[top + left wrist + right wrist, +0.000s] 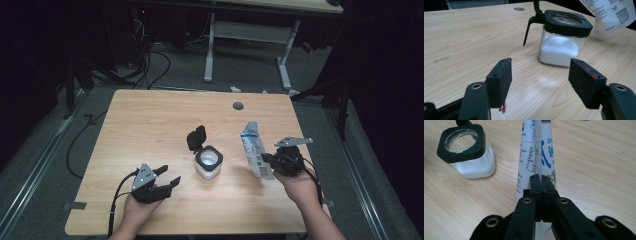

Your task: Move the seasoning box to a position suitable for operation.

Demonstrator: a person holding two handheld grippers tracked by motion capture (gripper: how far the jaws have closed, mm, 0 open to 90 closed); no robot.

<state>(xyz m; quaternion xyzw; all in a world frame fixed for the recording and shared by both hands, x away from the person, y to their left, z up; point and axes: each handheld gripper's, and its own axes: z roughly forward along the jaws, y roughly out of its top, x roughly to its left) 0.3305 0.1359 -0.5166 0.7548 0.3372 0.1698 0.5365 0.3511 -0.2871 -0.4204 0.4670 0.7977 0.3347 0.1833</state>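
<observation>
Over on the left, the left gripper (pixel 166 176) rests low over the worktop (pixel 150 120) near its front edge, held in the person's left hand (pixel 137 207), and its jaws stand well apart with nothing between them. In the left gripper view those two black pads (pixel 500 81) frame bare wood, and the jar sits just beyond them, untouched.

Moving to the middle of the worktop: a square glass jar (pixel 208 163) with a black collar, its hinged black lid (pixel 196 138) flipped up and standing open on the far-left side. The jar holds a white powder (pixel 559 48), filling roughly the lower half, clear to see through the glass in the left gripper view. In the right gripper view the jar mouth (pixel 461 137) is open and uncovered.

Now to the right: a white and blue printed packet (pixel 255 150) is up off the worktop, standing roughly upright with its top leaning toward the far edge, just to the right of the jar and apart from it. The right gripper (pixel 267 160) has it, jaws pressed together on the packet's lower part; in the right gripper view the pads pinch the packet (pixel 536 157) flat between them, its printed faces rising away above the grip. The person's right hand (pixel 300 187) carries that gripper in from the front right corner, a cable (pixel 315 180) trailing back along the wrist.
</observation>
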